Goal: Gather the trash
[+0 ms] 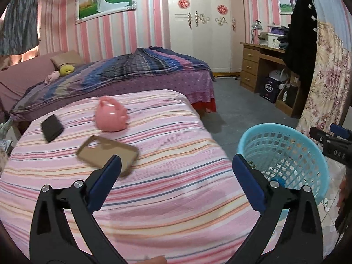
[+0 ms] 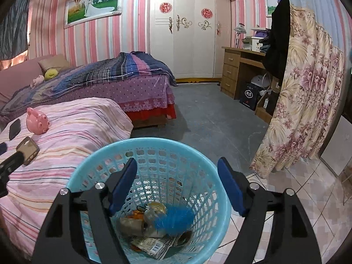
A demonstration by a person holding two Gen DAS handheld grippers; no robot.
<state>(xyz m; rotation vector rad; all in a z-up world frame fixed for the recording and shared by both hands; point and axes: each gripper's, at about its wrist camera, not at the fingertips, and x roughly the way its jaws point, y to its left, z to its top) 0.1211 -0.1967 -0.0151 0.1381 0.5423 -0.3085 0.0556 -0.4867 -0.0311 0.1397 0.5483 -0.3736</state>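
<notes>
A light blue plastic trash basket (image 2: 151, 145) stands on the floor beside the pink striped bed (image 1: 167, 176). It holds several pieces of trash, among them a blue fluffy item (image 2: 173, 217) and wrappers (image 2: 151, 245). My right gripper (image 2: 177, 165) is open and empty, right above the basket's mouth. My left gripper (image 1: 177, 160) is open and empty above the bed, with the basket (image 1: 283, 151) to its right. A tan phone case (image 1: 107, 151), a black phone (image 1: 51, 127) and a pink piggy bank (image 1: 111, 115) lie on the bed ahead of the left gripper.
A second bed with a purple-blue cover (image 1: 136, 70) stands behind. A white wardrobe (image 2: 191, 28) and a wooden desk (image 2: 239, 66) are at the back. A floral curtain (image 2: 308, 92) hangs at right. Grey floor (image 2: 209, 118) lies between them.
</notes>
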